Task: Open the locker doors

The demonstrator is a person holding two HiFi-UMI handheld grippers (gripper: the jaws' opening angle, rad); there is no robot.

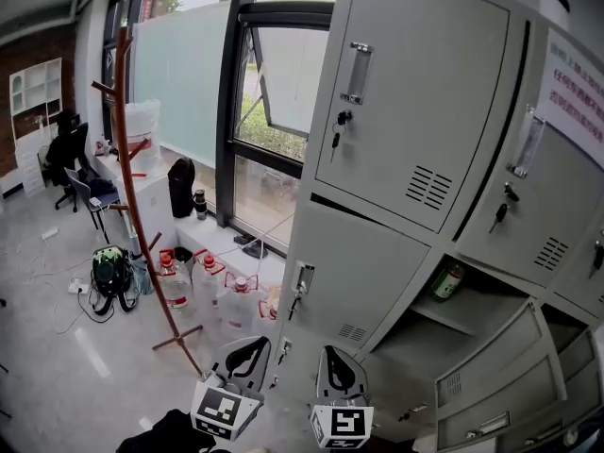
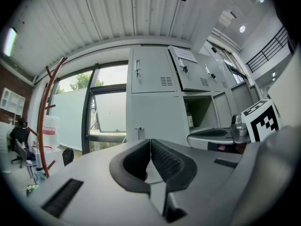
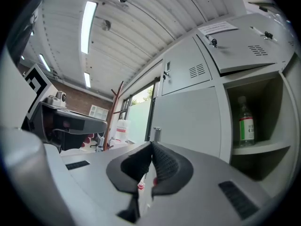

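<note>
Left gripper (image 1: 247,352): jaws pressed together with nothing between them; held low in front of the locker bank's (image 1: 377,253) bottom-left corner, touching no door.
Top-left door (image 1: 415,92): shut, key in its lock.
Middle-left door (image 1: 354,281): shut; its handle (image 1: 302,279) sits at the door's left edge, above and between the two grippers. Judged the nearest candidate for the next pull.
Right gripper (image 1: 338,364): jaws closed and empty; just beside the left gripper, below the middle-left door.
Open compartment (image 1: 472,314): middle column, door off the opening; a green bottle (image 1: 448,279) stands at its back-left corner.
Swung-out doors (image 1: 491,380): two hang open at the bank's lower right.
Notice door (image 1: 552,173): top row, looks shut, key hanging.
Progress: judged part done. The lower-right openings are exposed; the left column and top row are not yet opened.
</note>
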